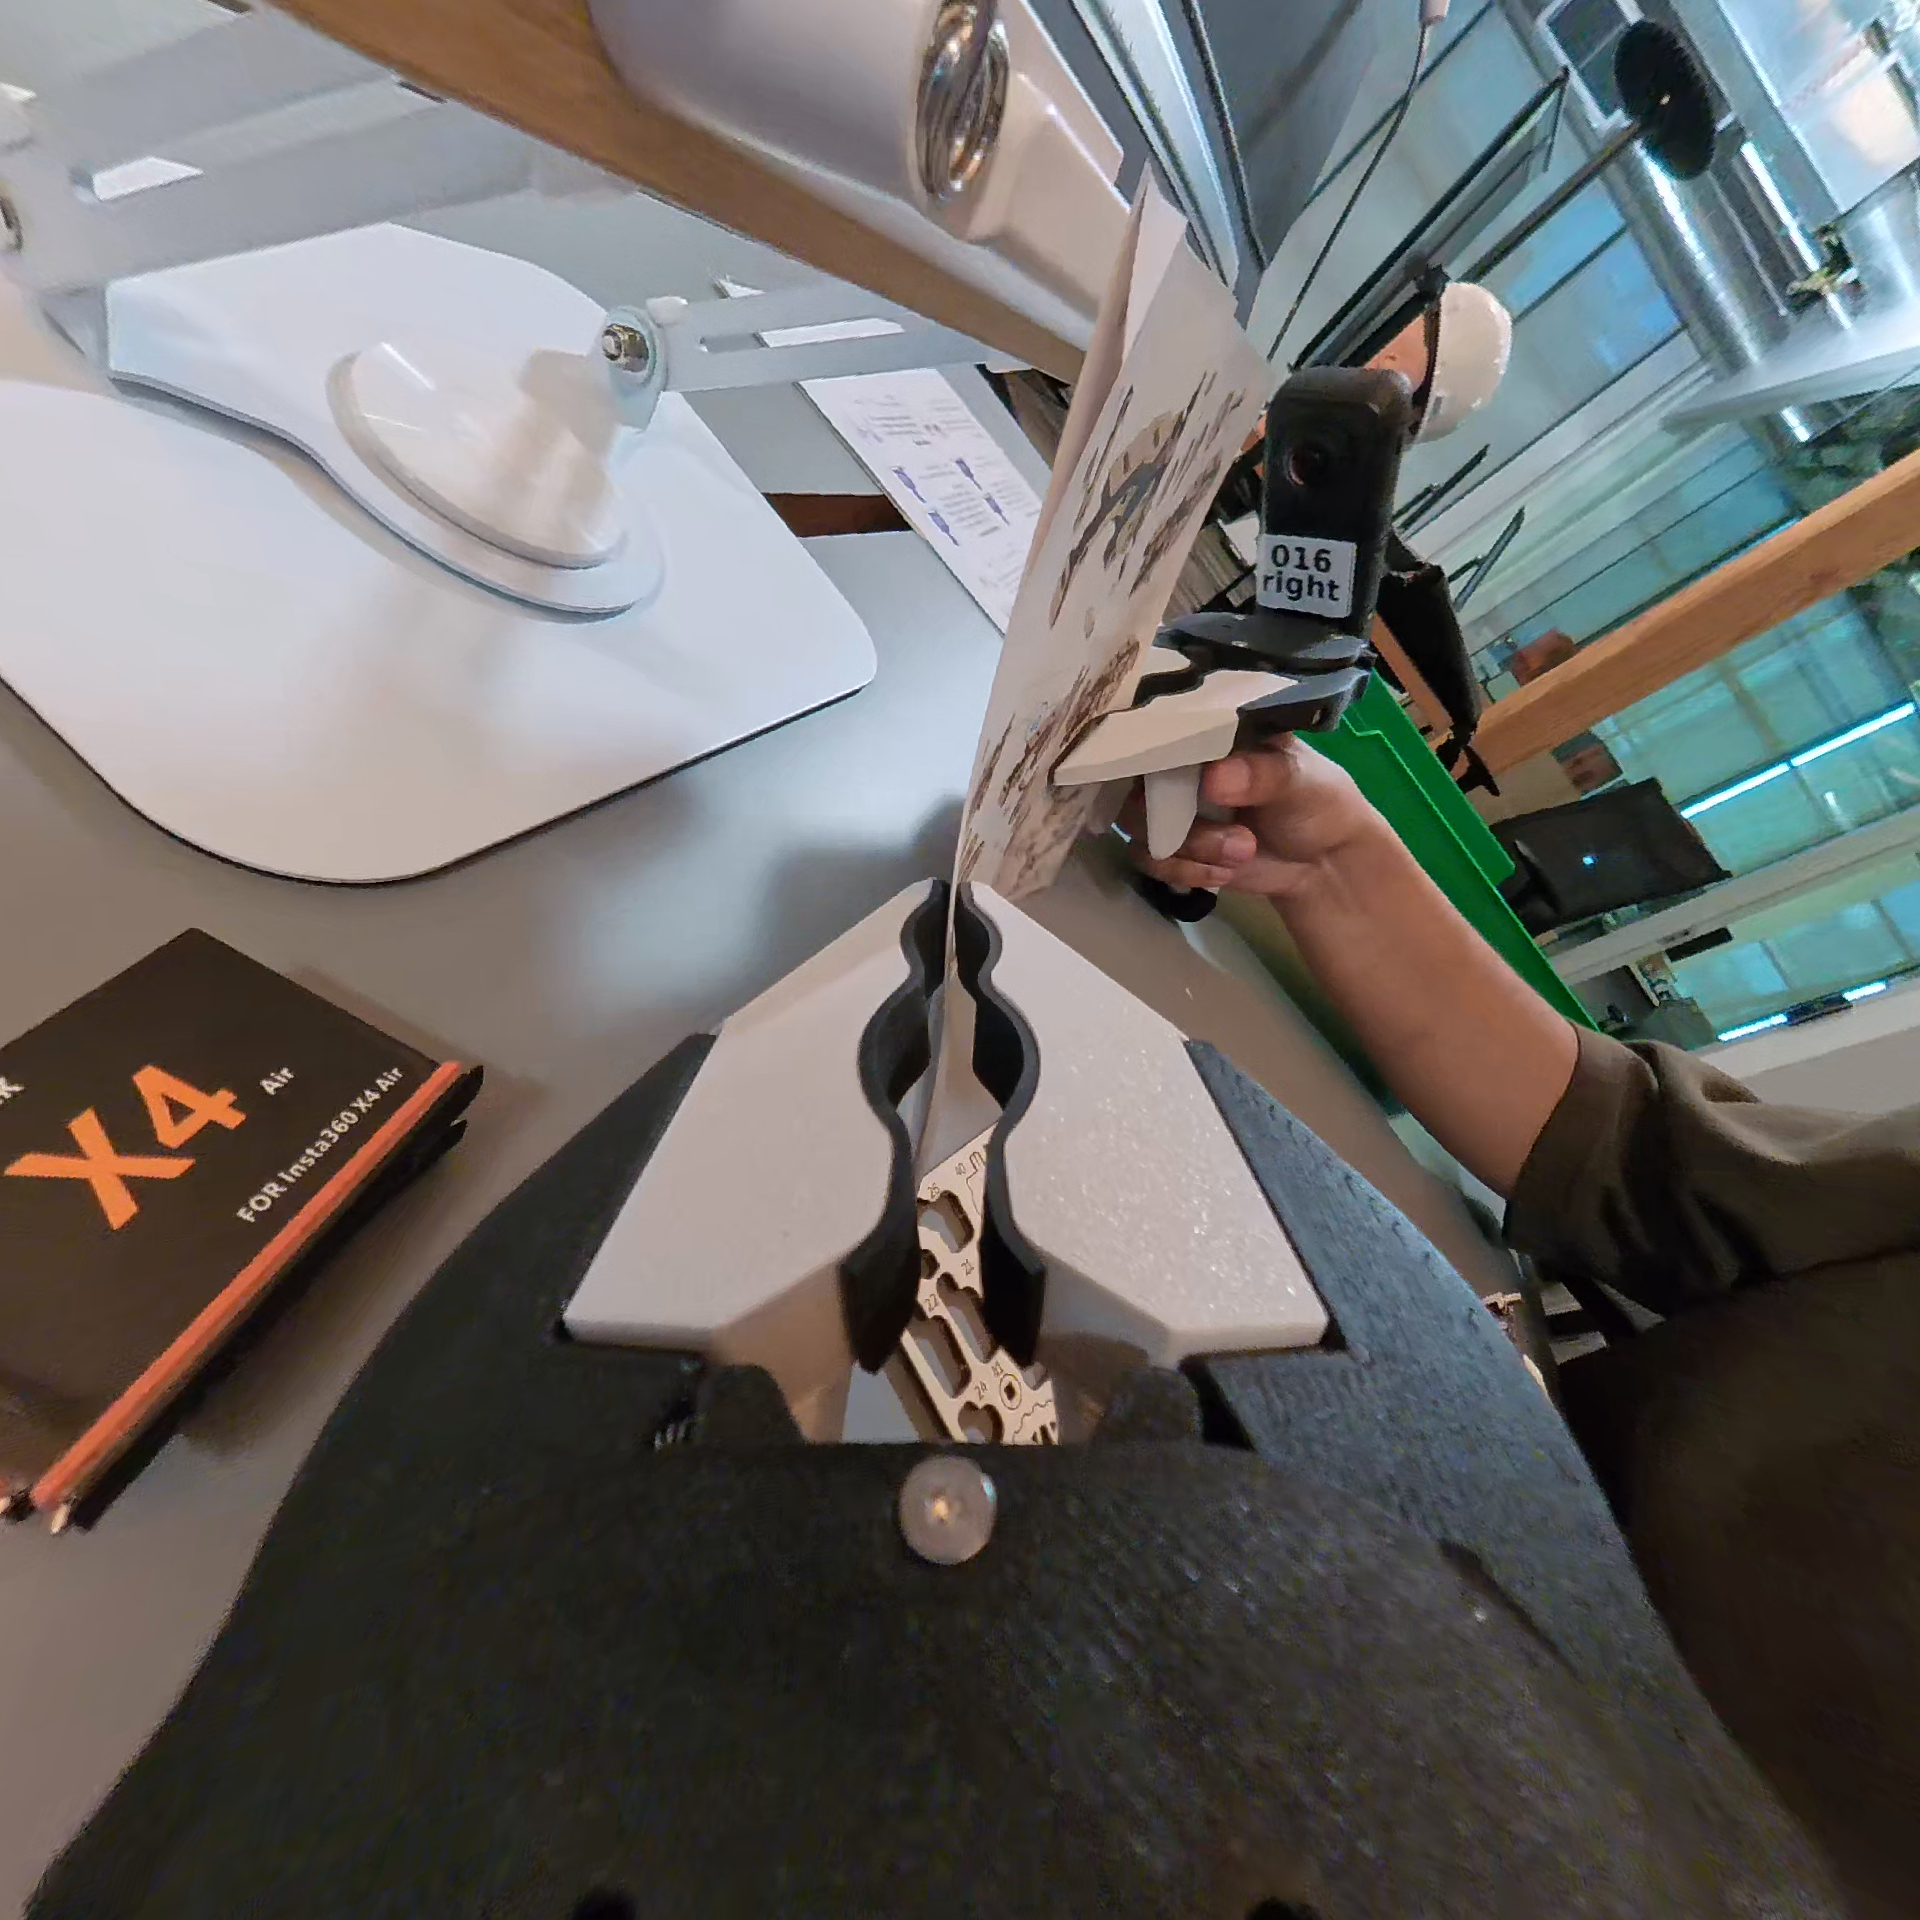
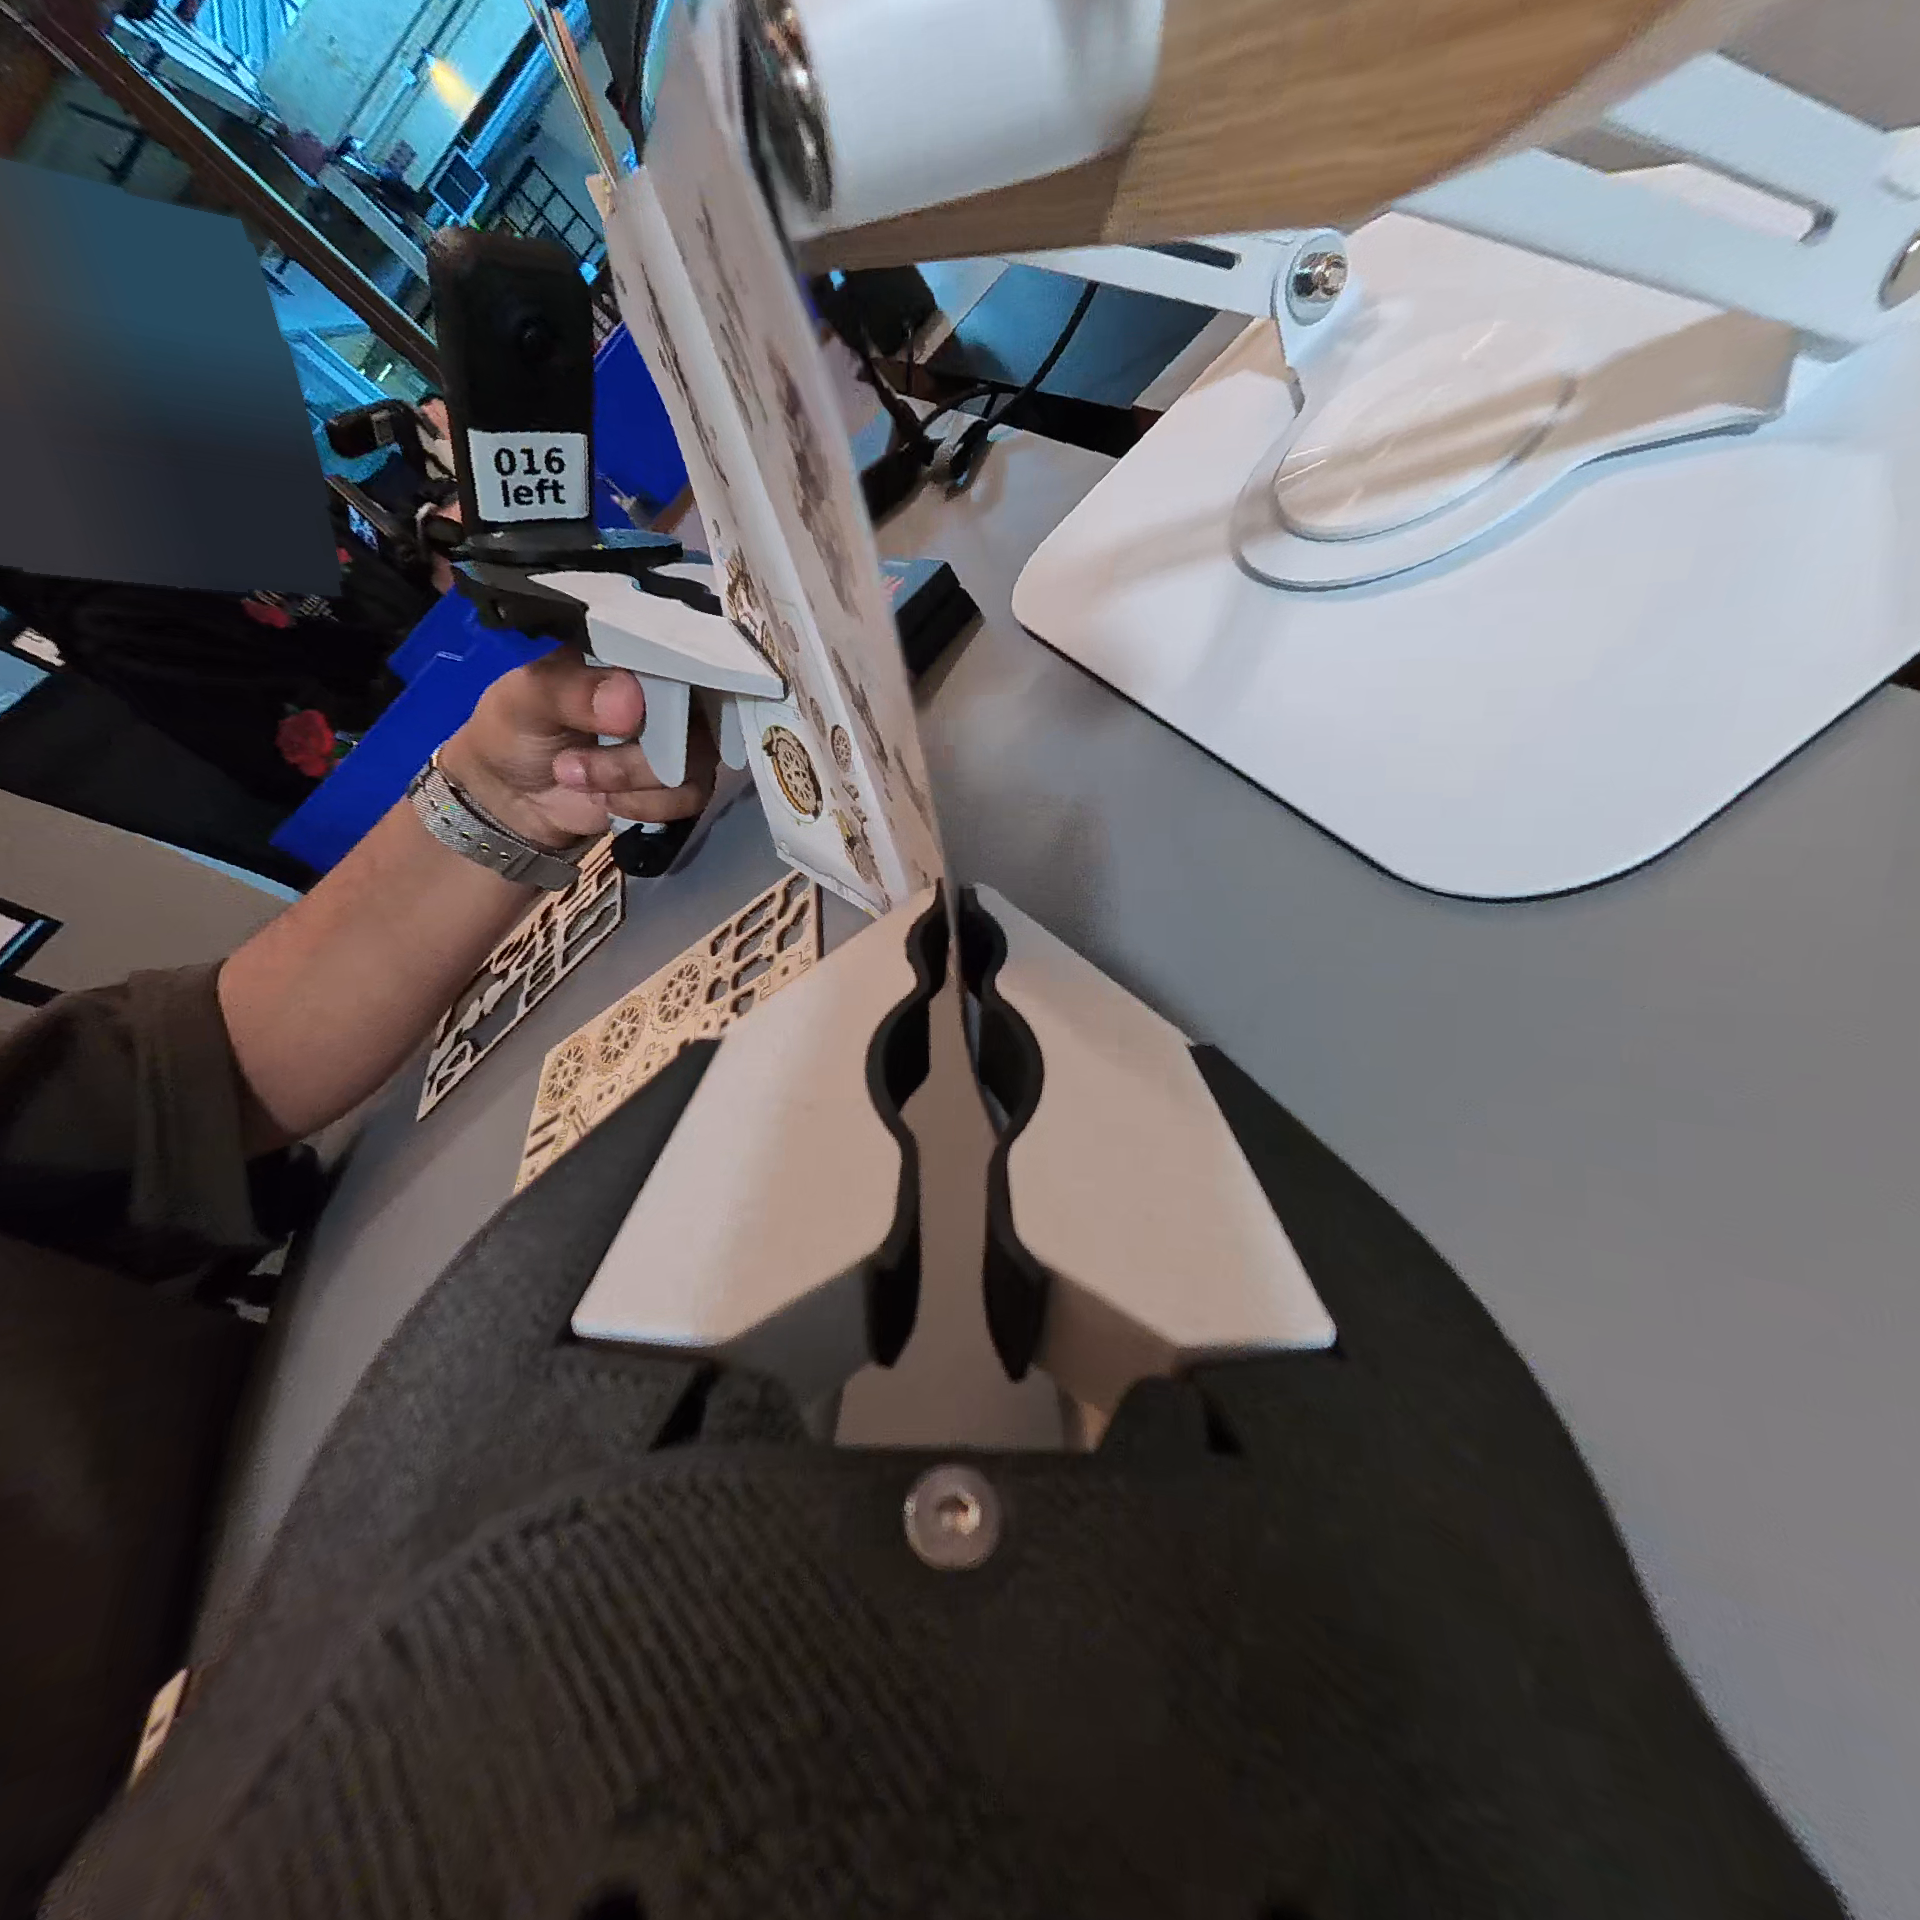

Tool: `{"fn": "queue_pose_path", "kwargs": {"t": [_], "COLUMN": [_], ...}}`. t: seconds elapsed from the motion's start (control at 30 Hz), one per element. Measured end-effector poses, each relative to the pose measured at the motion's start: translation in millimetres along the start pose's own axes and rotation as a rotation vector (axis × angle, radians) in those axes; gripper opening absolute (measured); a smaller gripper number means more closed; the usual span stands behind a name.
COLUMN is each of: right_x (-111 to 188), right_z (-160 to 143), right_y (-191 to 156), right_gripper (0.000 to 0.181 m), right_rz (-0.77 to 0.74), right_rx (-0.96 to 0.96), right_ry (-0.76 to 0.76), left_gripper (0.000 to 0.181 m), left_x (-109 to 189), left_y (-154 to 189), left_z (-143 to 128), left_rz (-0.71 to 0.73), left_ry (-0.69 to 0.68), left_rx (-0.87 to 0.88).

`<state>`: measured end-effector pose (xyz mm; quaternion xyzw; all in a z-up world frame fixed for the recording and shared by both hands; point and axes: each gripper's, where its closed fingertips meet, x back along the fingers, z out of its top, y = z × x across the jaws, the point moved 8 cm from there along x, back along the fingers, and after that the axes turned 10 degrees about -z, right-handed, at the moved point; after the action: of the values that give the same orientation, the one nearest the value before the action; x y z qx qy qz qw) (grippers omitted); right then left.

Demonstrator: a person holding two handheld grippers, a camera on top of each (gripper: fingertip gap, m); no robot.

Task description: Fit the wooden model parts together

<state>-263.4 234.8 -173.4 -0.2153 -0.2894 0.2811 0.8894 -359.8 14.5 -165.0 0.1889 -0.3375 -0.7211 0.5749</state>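
One printed instruction sheet [image 1: 1122, 582], upright, pinched between both my grippers: left gripper [image 1: 953, 914] and right gripper [image 2: 951, 914] each clenched on its edge. Two laser-cut wooden part sheets [image 2: 665, 1018] lie flat on the grey table [image 2: 1351, 1091]. One white monitor stand [image 1: 416, 582], one black box [image 1: 177, 1174]. Glass-walled room behind.

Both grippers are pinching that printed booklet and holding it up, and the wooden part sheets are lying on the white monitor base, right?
Not quite. The wooden part sheets lie on the grey table, not on the white monitor base, as the right wrist view shows. Both the left gripper and right gripper do pinch the printed booklet.
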Motion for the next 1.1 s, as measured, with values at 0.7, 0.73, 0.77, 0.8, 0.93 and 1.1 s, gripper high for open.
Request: {"fn": "queue_pose_path", "kwargs": {"t": [0.7,0.73,0.77,0.8,0.93,1.1], "right_x": [21,24,27,30,42,59], "right_z": [7,8,9,11,17,24], "right_y": [-13,-14,-15,-16,-23,-37], "right_gripper": [0.077,0.078,0.08,0.081,0.081,0.081], "right_rz": [-0.22,-0.234,-0.249,-0.265,-0.341,-0.466], "right_rx": [0.143,0.15,0.156,0.161,0.183,0.262], "right_ry": [0.105,0.116,0.127,0.138,0.205,0.305], "left_gripper": [0.046,0.047,0.049,0.05,0.051,0.056], "left_x": [3,3,3,3,2,2], "left_y": [25,26,27,28,30,31], "left_z": [0,0,0,0,-1,-5], "left_rz": [0.099,0.103,0.11,0.115,0.135,0.149], "left_ry": [0.014,0.015,0.017,0.017,0.023,0.028], "left_rx": [-0.073,-0.075,-0.076,-0.078,-0.084,-0.083]}}
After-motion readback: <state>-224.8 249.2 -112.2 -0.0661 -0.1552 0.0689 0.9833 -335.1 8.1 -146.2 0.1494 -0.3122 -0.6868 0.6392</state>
